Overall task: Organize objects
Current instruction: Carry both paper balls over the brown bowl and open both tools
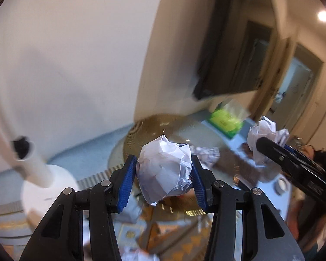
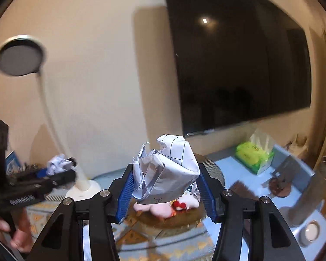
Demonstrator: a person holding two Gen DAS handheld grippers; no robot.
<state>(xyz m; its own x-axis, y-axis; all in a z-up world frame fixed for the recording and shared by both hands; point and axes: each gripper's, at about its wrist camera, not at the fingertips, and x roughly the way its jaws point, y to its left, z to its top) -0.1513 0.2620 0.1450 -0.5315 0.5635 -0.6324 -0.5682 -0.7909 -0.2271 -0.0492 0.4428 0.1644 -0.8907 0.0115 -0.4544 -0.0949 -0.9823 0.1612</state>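
Note:
My left gripper (image 1: 163, 162) is shut on a crumpled white paper ball (image 1: 165, 178), held up above a ribbed brown dish (image 1: 141, 130). My right gripper (image 2: 166, 171) is shut on a larger crumpled sheet with ruled lines (image 2: 173, 163), also lifted off the table. Each gripper shows in the other's view: the right gripper (image 1: 269, 146) with its paper (image 1: 263, 130) at the right edge, the left gripper (image 2: 69, 171) with its ball (image 2: 58, 162) at the left. More crumpled paper (image 1: 206, 152) lies on the table.
A pink plush toy (image 2: 160, 207) lies in the brown dish (image 2: 213, 167). A green tissue box (image 2: 254, 156) stands at the back right under a wall TV (image 2: 239, 65). A white desk lamp (image 1: 43, 180) stands left. A hand (image 2: 17, 230) grips the left tool.

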